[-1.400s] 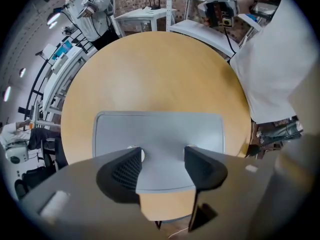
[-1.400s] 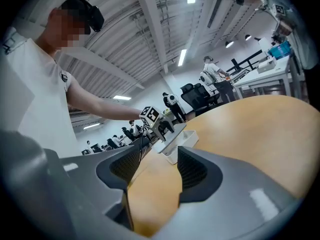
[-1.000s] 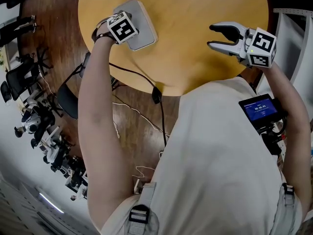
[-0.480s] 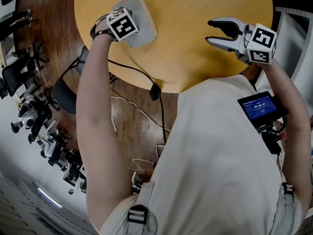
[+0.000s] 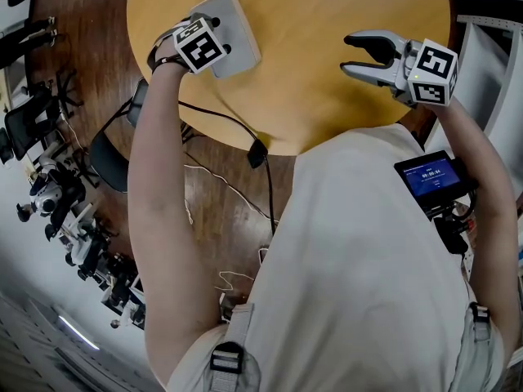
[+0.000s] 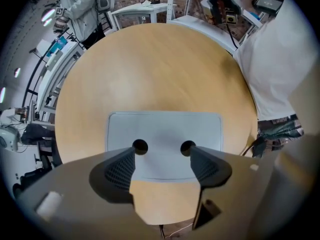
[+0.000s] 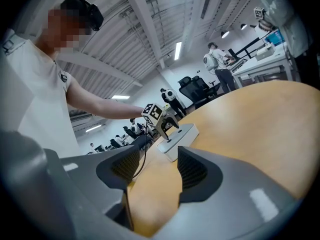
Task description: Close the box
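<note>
Your left gripper (image 6: 162, 160) is spread wide and pinching nothing. The near edge of the box (image 6: 165, 131) sits just past and below its fingertips, which frame the two round holes in the top. I can't tell whether the tips touch the box or hover over it. The box's long axis runs left to right in that view, parallel to the line between your jaws, so you face its long side square on. The box lies on the table (image 5: 327, 6), toward the left edge on your side. Your right gripper (image 5: 347, 55) is also spread and empty. It hangs over the table's near right part, well apart from the box and aimed across at it. The top reads flat and flush from both gripper views, so the box looks shut. I can't tell whether it's fully seated. My read: anything more on the box falls to your left gripper, since it's far nearer and the approach is straight down.
</note>
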Tool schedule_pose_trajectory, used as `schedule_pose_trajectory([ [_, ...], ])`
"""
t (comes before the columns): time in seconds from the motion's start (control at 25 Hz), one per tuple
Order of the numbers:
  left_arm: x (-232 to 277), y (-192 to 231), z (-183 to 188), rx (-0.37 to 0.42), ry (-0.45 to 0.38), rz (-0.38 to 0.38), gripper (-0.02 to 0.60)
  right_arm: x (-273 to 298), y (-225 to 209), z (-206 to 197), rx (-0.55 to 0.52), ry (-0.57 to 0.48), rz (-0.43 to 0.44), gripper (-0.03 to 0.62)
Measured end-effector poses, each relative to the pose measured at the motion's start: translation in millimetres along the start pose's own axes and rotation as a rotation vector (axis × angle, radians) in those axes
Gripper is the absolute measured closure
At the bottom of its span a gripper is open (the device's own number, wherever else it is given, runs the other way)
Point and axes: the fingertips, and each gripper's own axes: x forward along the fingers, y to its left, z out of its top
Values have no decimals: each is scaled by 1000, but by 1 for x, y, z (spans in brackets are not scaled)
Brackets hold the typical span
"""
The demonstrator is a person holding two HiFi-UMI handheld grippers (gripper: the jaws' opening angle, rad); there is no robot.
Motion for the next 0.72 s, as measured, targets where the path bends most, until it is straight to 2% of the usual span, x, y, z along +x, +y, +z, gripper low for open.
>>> schedule_pose_trajectory([
  [0.08,-17,1,-2,-39,-32,45,233,0,2,2,-8,-6,4,355],
  [0.16,-40,0,-2,-109,-102,102,235,3,6,2,-18,-9,18,355],
  [0.32,-89,-6,9,-284,-350,218,247,11,16,3,-49,6,58,355],
  [0.4,-112,-18,15,-361,-443,253,256,15,21,3,-63,17,78,355],
  [0.52,-133,-43,24,-454,-576,285,262,20,29,-4,-83,41,107,355],
  [0.72,-158,-73,46,-578,-900,369,286,30,33,-12,-122,69,137,355],
])
